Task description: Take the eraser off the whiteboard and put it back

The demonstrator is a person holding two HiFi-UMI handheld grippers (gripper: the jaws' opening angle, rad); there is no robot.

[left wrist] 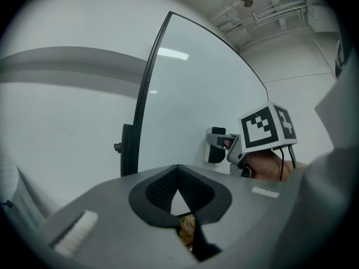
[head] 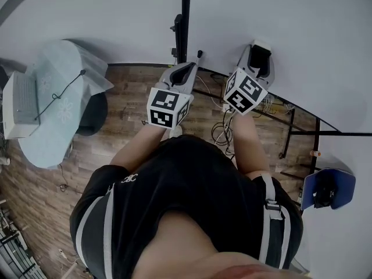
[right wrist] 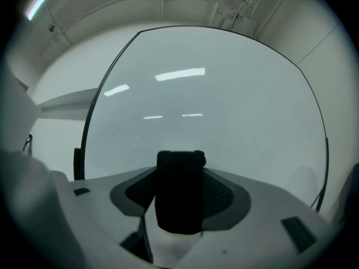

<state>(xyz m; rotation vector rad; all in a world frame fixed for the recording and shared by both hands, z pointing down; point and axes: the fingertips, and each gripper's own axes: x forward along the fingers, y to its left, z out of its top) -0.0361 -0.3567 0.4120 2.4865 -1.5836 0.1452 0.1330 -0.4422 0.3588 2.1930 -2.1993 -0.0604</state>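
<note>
The black eraser (right wrist: 179, 192) stands upright between the jaws of my right gripper (right wrist: 180, 206), which is shut on it. In the left gripper view the eraser (left wrist: 215, 147) is at the surface of the whiteboard (left wrist: 196, 88); I cannot tell whether it touches. The head view shows the right gripper (head: 260, 56) with the eraser (head: 260, 60) held up to the whiteboard (head: 302, 34). My left gripper (head: 187, 71) is shut with nothing in it, beside the board's black edge post (head: 186, 16). Its jaw tips meet in the left gripper view (left wrist: 178, 170).
A round table (head: 58, 109) with a pale cloth and a white device (head: 20, 106) stands at the left on the wooden floor. Loose cables (head: 221, 129) and the board's stand legs (head: 302, 132) lie below the grippers. A blue object (head: 328, 188) sits at the right.
</note>
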